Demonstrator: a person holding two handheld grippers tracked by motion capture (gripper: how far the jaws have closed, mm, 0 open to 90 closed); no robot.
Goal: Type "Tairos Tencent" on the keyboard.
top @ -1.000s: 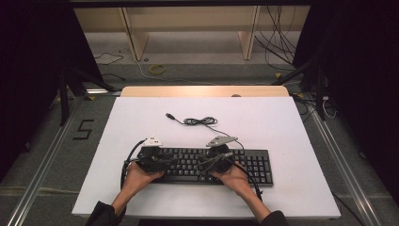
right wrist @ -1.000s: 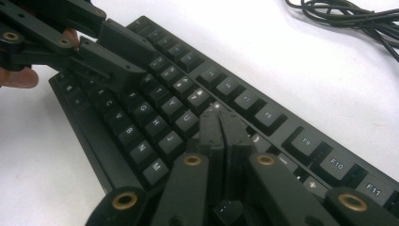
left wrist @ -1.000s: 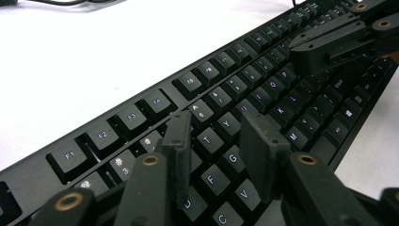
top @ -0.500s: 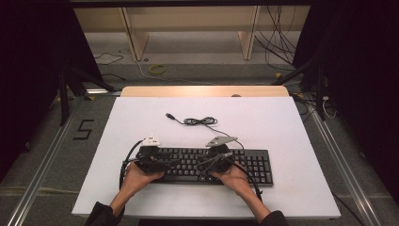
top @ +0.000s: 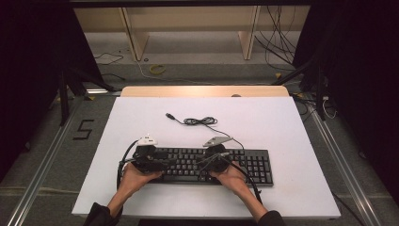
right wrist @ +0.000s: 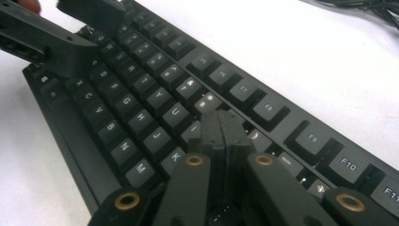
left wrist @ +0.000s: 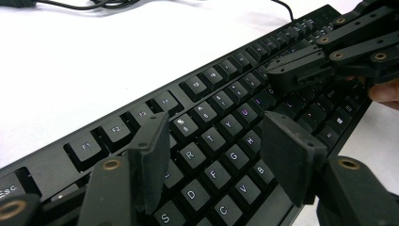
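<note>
your keyboard (top: 221, 165) sits along the near edge of the white table (top: 282, 127), a bit right of middle. left gripper (left wrist: 214, 155) hovers over the letter keys with its jaws apart, they've just been opening and nothing's between them. right gripper (right wrist: 220, 134) has its jaws pressed together, tips down by the k key. my guess at the risk: those wide left jaws could hit two keys at once, or the two grippers bump mid-board. the cable (top: 200, 121) lies loose behind. lots of bare table toward the far edge, little on the near side.
</note>
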